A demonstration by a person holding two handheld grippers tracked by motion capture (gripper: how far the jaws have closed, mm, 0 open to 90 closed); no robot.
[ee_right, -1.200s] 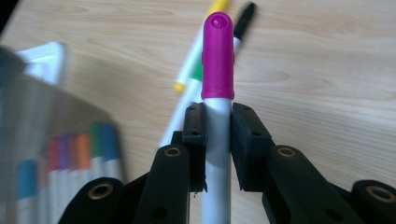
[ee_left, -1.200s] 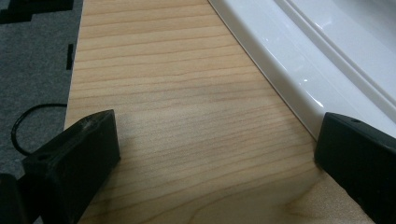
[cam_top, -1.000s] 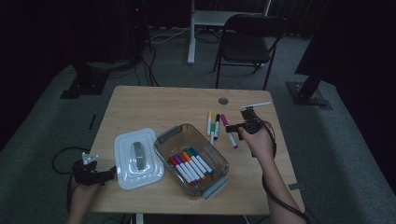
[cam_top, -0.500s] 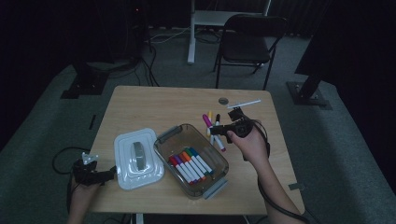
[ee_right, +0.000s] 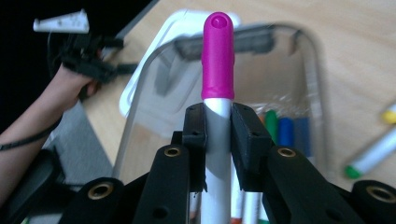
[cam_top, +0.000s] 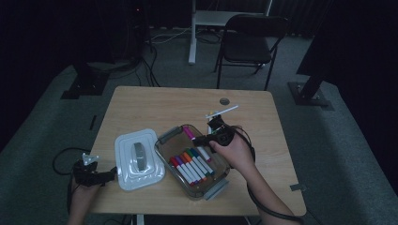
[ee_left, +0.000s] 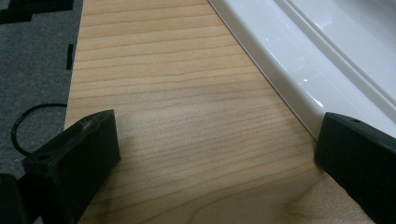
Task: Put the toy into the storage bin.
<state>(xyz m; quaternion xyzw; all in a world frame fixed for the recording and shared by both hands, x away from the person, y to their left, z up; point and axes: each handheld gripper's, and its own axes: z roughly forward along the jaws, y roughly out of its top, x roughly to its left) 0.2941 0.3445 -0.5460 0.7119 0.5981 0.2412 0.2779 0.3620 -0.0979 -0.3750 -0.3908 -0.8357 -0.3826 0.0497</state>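
High view: right hand-held gripper (cam_top: 210,136) carries a magenta marker (cam_top: 189,133) over the clear box (cam_top: 168,136). Left gripper view: left hand-held gripper (ee_left: 215,154) spread wide, low over the desk (ee_left: 177,107) beside the white lid (ee_left: 299,60). Right gripper view: jaws pinching the marker's barrel.

A light wooden table (cam_top: 155,105) is carrying a clear container (cam_top: 165,145) of markers at its middle. A white lid (cam_top: 126,166) is lying just left of the container, and loose markers (cam_top: 223,111) are lying behind it.
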